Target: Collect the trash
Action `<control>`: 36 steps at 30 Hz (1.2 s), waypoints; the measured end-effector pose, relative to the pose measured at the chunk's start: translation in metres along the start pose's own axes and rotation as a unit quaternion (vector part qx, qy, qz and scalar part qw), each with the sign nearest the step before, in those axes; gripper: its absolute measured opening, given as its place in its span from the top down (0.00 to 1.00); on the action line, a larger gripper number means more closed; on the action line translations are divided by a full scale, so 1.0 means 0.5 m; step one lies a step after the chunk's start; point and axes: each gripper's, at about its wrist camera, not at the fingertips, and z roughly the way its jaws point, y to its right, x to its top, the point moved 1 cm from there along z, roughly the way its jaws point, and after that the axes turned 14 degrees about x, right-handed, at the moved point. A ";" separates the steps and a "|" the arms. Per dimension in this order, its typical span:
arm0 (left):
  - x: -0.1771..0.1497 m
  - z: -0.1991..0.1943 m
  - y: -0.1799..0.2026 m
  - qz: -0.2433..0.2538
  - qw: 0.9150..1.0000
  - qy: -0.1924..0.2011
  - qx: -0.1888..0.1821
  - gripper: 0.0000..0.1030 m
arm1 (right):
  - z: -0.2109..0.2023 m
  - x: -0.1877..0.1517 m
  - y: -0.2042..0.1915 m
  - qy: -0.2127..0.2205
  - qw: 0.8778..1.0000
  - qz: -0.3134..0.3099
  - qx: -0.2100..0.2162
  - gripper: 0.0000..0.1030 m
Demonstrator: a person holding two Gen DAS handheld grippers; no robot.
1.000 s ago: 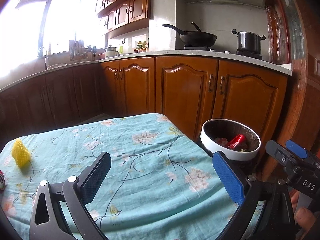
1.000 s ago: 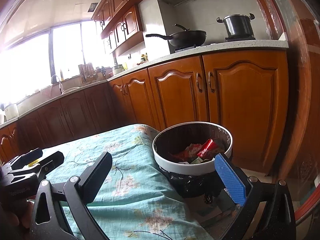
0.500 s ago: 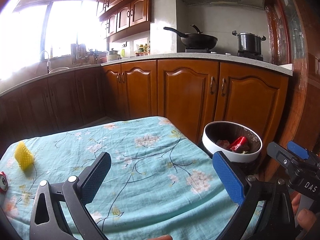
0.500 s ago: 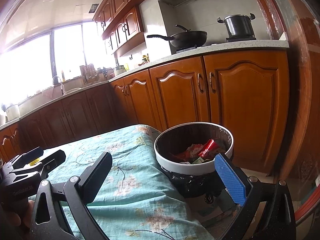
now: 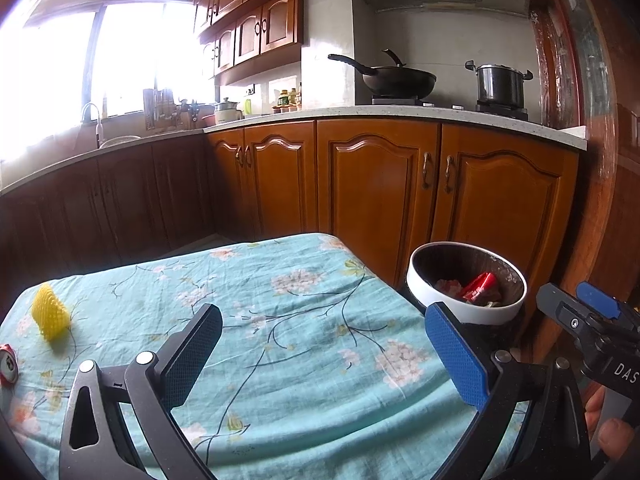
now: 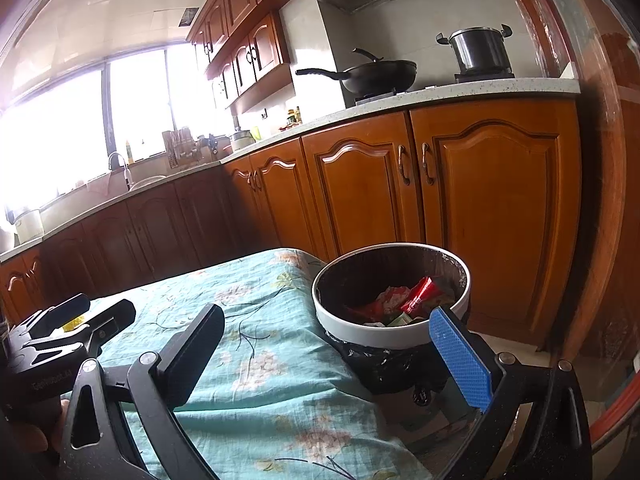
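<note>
Kitchen scene with a table under a floral tablecloth (image 5: 304, 344), seen from both wrist cameras. The left gripper (image 5: 320, 352) hovers above the near middle of the cloth with its jaws spread wide and nothing between them. The right gripper (image 6: 326, 356) is likewise wide open and empty, poised at the table's right edge just short of the trash bin (image 6: 360, 330). The bin stands off the right side of the table, lined with a black bag and already holding a red wrapper (image 6: 420, 294) among other scraps. Two pieces remain on the cloth at the far left: a yellow foam net (image 5: 50, 316) and, nearer the edge and only partly in view, a red can (image 5: 7, 362). The step in hand appears to be the reach for the next item. The next move likely calls for the left gripper to swing left, close gently on the soft net, then carry it right across the table to the bin.
</note>
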 end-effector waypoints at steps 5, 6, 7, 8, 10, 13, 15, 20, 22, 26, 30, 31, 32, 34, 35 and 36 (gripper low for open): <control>0.000 -0.001 0.001 0.002 1.000 0.000 -0.002 0.01 | -0.003 0.001 0.000 0.002 1.000 0.000 0.001 0.00; 0.000 -0.001 0.001 0.002 1.000 0.000 -0.003 0.01 | -0.002 0.000 0.001 0.001 1.000 0.000 0.000 0.00; -0.001 -0.002 0.001 0.002 1.000 0.000 -0.003 0.01 | -0.003 0.001 0.000 0.001 1.000 0.000 0.000 0.00; -0.001 -0.002 0.001 0.002 1.000 0.000 -0.003 0.01 | -0.003 0.001 0.000 0.001 1.000 0.000 0.000 0.00; -0.001 -0.003 0.000 0.003 1.000 0.000 -0.004 0.01 | -0.004 0.001 0.000 0.002 1.000 0.000 0.001 0.00; -0.001 -0.003 0.001 0.004 1.000 0.000 -0.005 0.01 | -0.004 0.001 0.000 0.002 1.000 0.000 0.001 0.00; -0.001 -0.004 0.000 0.004 1.000 0.000 -0.005 0.01 | -0.005 0.001 -0.001 0.002 1.000 0.001 0.002 0.00; -0.002 -0.005 -0.001 0.004 1.000 0.001 -0.007 0.01 | -0.007 0.003 -0.005 0.002 1.000 0.000 0.004 0.00; -0.002 -0.006 0.000 0.004 1.000 0.000 -0.006 0.01 | -0.008 0.005 -0.008 0.002 1.000 -0.001 0.005 0.00; -0.001 -0.006 -0.002 0.005 1.000 0.000 -0.009 0.01 | -0.008 0.009 -0.012 0.002 1.000 0.000 0.007 0.00; 0.000 -0.006 -0.004 0.005 1.000 -0.001 -0.008 0.01 | -0.006 0.009 -0.015 0.001 1.000 -0.002 0.008 0.00; 0.000 -0.006 -0.003 0.005 1.000 -0.001 -0.008 0.01 | -0.006 0.009 -0.015 0.001 1.000 -0.001 0.008 0.00; 0.000 -0.006 -0.003 0.005 1.000 -0.001 -0.009 0.01 | -0.005 0.010 -0.016 0.001 1.000 -0.001 0.009 0.00; 0.000 -0.005 -0.004 0.006 1.000 -0.001 -0.008 0.01 | -0.005 0.010 -0.016 0.001 1.000 0.000 0.009 0.00; 0.001 -0.005 -0.004 0.006 1.000 -0.001 -0.008 0.01 | -0.005 0.010 -0.016 0.001 1.000 0.000 0.009 0.00; 0.001 -0.005 -0.004 0.006 1.000 -0.001 -0.008 0.01 | -0.005 0.009 -0.016 0.001 1.000 0.000 0.010 0.00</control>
